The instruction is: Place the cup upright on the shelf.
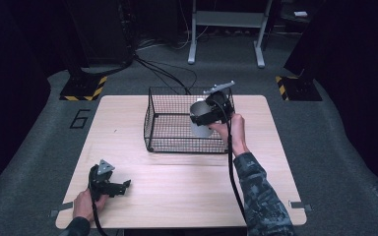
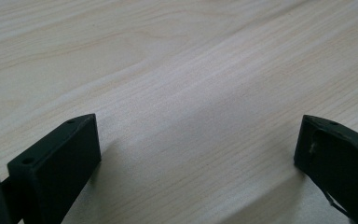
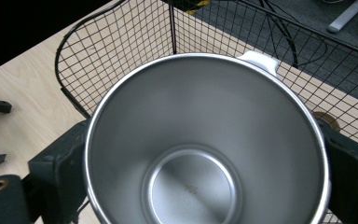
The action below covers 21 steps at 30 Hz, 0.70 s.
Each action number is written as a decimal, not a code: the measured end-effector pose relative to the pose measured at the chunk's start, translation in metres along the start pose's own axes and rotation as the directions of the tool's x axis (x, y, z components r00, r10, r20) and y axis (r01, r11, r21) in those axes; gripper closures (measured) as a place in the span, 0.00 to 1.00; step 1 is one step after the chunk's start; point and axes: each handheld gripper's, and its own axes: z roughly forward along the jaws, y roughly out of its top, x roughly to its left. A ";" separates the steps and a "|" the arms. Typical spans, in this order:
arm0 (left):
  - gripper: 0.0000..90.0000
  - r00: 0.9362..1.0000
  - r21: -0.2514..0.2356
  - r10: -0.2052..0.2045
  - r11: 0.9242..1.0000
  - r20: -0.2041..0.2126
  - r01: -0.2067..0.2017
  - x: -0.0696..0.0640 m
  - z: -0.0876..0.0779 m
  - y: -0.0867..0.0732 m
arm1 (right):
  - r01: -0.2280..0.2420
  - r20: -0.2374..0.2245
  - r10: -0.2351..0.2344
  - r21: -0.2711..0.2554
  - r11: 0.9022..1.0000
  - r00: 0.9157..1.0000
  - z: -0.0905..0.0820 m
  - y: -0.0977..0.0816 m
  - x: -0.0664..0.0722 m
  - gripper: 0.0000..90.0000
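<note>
The table (image 1: 177,191) is pale wood, bare under the left tongs (image 1: 126,187). Beyond the right tongs (image 1: 204,117), grey carpet (image 1: 325,147) surrounds the table. A painted 6 (image 1: 80,118) marks it far left of them, black cables (image 1: 167,73) trail behind, a white frame (image 1: 226,29) stands farther back, and striped plates (image 1: 83,88) flank.
</note>
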 end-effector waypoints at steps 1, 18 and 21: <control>0.00 1.000 -0.004 0.000 1.000 -0.001 0.000 0.000 0.000 0.000 | -0.003 0.000 0.003 -0.003 1.000 1.000 0.001 0.000 -0.001 0.07; 0.00 1.000 -0.003 0.003 1.000 -0.001 -0.003 0.000 0.000 0.000 | -0.031 0.006 0.031 0.034 0.999 1.000 0.029 0.012 -0.008 0.07; 0.00 1.000 -0.004 0.002 1.000 -0.001 -0.002 0.000 0.000 0.000 | -0.033 0.006 0.033 0.043 0.999 0.999 0.035 0.014 -0.009 0.07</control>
